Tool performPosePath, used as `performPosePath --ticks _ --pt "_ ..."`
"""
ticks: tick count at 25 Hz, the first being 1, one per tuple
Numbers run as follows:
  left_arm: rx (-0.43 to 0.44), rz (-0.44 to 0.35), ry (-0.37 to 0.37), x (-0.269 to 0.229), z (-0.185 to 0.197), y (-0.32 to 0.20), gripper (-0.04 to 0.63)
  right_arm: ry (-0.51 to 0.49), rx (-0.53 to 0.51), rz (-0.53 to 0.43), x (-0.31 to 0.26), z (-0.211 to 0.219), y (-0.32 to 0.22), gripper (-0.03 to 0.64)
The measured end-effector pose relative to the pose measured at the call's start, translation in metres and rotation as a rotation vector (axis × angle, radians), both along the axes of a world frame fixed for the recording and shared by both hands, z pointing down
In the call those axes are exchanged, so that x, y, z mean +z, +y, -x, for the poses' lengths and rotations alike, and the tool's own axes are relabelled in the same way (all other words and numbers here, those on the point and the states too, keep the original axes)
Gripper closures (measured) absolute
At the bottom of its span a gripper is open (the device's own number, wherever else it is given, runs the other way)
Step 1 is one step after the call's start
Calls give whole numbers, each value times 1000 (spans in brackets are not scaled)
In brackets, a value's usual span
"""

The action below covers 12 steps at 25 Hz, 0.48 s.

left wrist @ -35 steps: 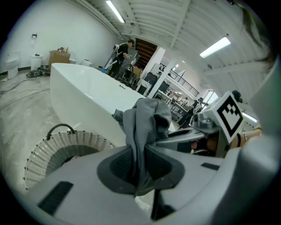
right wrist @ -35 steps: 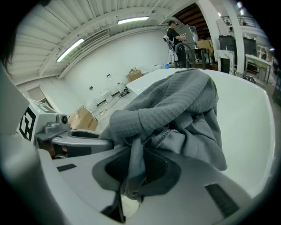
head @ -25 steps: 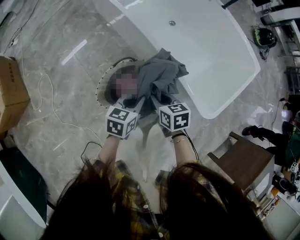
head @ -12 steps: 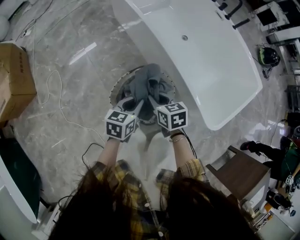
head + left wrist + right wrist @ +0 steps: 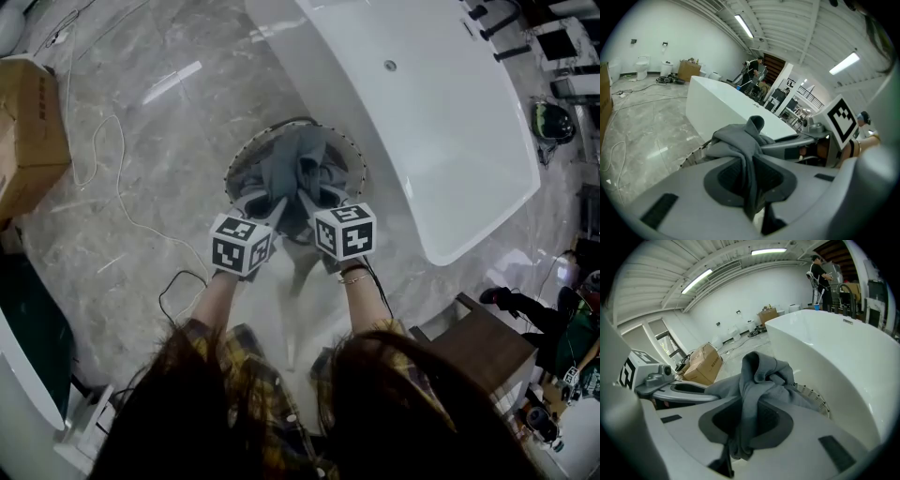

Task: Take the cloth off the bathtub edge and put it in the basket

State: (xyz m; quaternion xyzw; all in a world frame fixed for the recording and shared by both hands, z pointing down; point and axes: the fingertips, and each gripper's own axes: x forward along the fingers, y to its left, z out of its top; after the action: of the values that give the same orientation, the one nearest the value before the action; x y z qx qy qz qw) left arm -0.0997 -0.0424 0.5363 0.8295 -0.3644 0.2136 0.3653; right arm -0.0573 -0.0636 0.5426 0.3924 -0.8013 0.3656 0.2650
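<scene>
A grey cloth [image 5: 295,169] hangs bunched between both grippers, over the round white basket [image 5: 349,150] that stands on the floor beside the white bathtub [image 5: 441,122]. My left gripper [image 5: 265,204] is shut on the cloth's left side; folds of the cloth [image 5: 745,145] run down between its jaws. My right gripper [image 5: 311,201] is shut on the right side, with the cloth [image 5: 754,380] pinched the same way. The basket's perforated rim [image 5: 813,397] shows just past the cloth in the right gripper view. Both grippers sit close together, side by side.
A cardboard box [image 5: 33,131] stands at the left on the marble floor, with cables [image 5: 112,202] trailing near it. A brown stool [image 5: 487,352] is at the lower right. Another cardboard box [image 5: 704,364] shows in the right gripper view.
Both grippers have carried the cloth away from the bathtub edge and over the basket, where its bulk now hangs within the rim.
</scene>
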Motion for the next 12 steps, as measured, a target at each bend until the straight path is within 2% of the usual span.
performPosePath --ticks 12 --pt "49 92 -27 81 -15 7 531 78 -27 75 81 -22 7 543"
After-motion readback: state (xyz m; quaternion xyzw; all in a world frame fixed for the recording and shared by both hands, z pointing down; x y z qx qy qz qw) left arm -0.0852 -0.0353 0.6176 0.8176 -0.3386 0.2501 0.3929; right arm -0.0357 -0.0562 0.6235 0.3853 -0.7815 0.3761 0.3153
